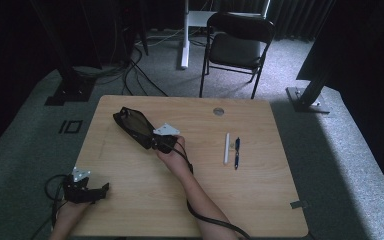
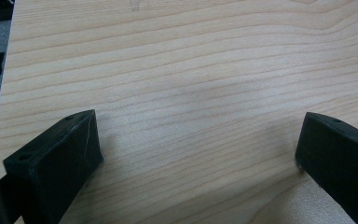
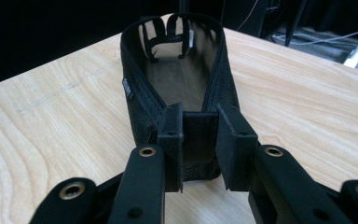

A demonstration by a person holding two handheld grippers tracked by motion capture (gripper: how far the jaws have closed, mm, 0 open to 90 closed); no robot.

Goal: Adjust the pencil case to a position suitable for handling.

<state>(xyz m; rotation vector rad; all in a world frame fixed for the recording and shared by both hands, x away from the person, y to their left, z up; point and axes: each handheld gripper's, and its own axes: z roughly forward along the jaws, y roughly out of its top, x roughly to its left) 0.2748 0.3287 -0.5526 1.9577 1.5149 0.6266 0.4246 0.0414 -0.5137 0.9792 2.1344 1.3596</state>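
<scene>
Mesh pouch, unzipped, lies upper left of centre on the tabletop; the right gripper has its jaws clamped on the near end. Left gripper jaws stand apart, empty. Soft mesh could slip free when lifted.

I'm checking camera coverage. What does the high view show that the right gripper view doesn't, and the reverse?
High view: a white pen and a blue pen lying side by side, a folding chair behind the table, and the left gripper resting near the table's edge.
Right gripper view: the pencil case's open inside and the jaws pressed on its near end.
Both: the black mesh pencil case, the right gripper, the wooden table.
</scene>
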